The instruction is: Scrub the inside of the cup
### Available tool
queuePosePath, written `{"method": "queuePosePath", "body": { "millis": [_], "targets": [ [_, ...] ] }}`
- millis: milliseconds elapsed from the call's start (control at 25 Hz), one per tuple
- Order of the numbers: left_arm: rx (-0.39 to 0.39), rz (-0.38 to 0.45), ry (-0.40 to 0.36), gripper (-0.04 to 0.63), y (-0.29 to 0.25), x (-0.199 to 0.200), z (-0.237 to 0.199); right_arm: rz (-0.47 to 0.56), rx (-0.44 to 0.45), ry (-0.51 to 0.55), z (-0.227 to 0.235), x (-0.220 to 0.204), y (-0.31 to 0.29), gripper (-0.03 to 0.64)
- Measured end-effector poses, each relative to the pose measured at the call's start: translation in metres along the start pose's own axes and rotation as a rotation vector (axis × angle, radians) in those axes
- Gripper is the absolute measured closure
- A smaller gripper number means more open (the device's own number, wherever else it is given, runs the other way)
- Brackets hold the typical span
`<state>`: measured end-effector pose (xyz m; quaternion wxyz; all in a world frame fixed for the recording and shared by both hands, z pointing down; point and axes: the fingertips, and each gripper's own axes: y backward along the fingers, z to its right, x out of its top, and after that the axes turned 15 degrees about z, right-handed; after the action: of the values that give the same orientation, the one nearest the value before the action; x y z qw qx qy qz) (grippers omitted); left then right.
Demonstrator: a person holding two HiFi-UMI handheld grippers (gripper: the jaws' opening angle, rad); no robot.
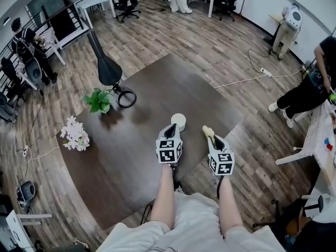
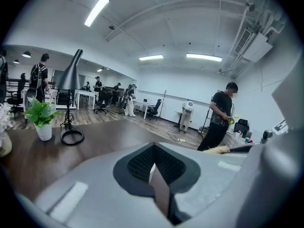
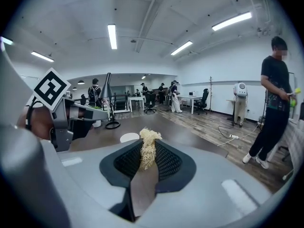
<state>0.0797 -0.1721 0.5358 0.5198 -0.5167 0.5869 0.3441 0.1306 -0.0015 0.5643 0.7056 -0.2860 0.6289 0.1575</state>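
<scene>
left gripper (image 2: pixel 153 169): jaws pressed together, nothing seen between them
right gripper (image 3: pixel 147 164): jaws pinching a straw-coloured brush (image 3: pixel 149 144), its fibres sticking out in front
cup (image 1: pixel 178 121): white, standing on the dark table (image 1: pixel 126 156), just in front of the left gripper's tip, apart from the brush

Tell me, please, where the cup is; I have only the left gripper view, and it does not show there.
Observer: In the head view the white cup stands on the brown table, close ahead of the left gripper.
Operator: Thank you. What is in the right gripper?
Observer: Its own view shows the jaws shut on a brush with straw-coloured bristles.
Operator: Is the brush in the cup?
Observer: No; in the head view its bristles sit to the cup's right, apart from it.
</scene>
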Motion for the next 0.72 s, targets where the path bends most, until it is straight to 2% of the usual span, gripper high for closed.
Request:
{"method": "queuePosePath", "body": {
  "millis": [320, 480, 720],
  "targets": [
    [0.067, -0.035, 0.019, 0.595, 0.000, -0.026, -0.027, -0.041, 0.083, 0.000, 0.008, -0.002, -0.036, 0.520],
    [0.114, -0.077, 0.012, 0.595, 0.004, -0.039, -0.041, -0.009, 0.114, 0.008, 0.009, 0.013, -0.066, 0.520],
    [0.261, -0.076, 0.048, 0.595, 0.000, -0.044, -0.065, -0.035, 0.337, 0.032, -0.026, 0.023, -0.127, 0.520]
  ]
}}
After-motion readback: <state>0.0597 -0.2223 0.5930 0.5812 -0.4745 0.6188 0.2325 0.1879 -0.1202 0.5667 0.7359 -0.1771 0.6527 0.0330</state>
